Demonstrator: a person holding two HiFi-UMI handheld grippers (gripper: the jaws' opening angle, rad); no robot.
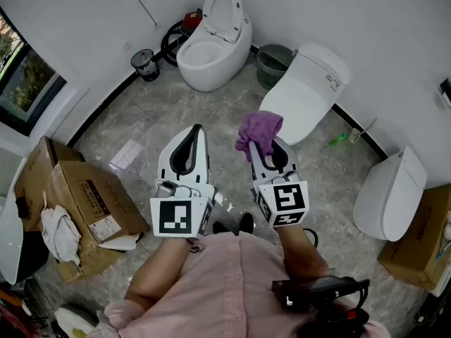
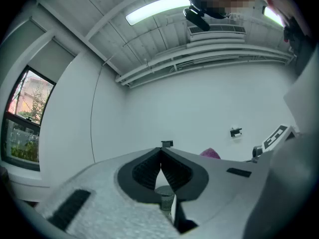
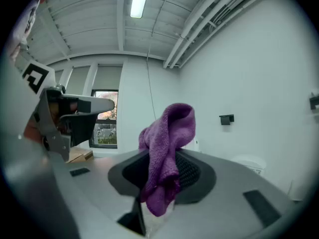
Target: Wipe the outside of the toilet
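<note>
The room is a bare one with white walls and a grey marble floor (image 1: 232, 129), and several toilets stand on it. An open toilet (image 1: 211, 51) is at the far wall. A closed toilet (image 1: 309, 90) stands along the right wall, and it is the one nearest to the grippers.

The wiping is, as I judge, not begun. The right gripper (image 1: 266, 152) has its jaws closed on a purple cloth (image 1: 259, 131), but the cloth is in the air and well apart from the closed toilet. No toilet is touched by anything. So the cloth is ready and all the outside surfaces are left to do (which toilet is meant, I cannot tell). The left gripper (image 1: 197, 131) is closed with its jaw tips together, and it holds nothing.

The head view alone shows the toilets, the floor and a cardboard box (image 1: 74, 203) at the left edge of the floor. The gripper views look upward at walls and ceiling. The left gripper view shows the jaws meeting with nothing between them. The right gripper view shows the cloth pinched between the pads, with one end standing up and the other hanging below them.
</note>
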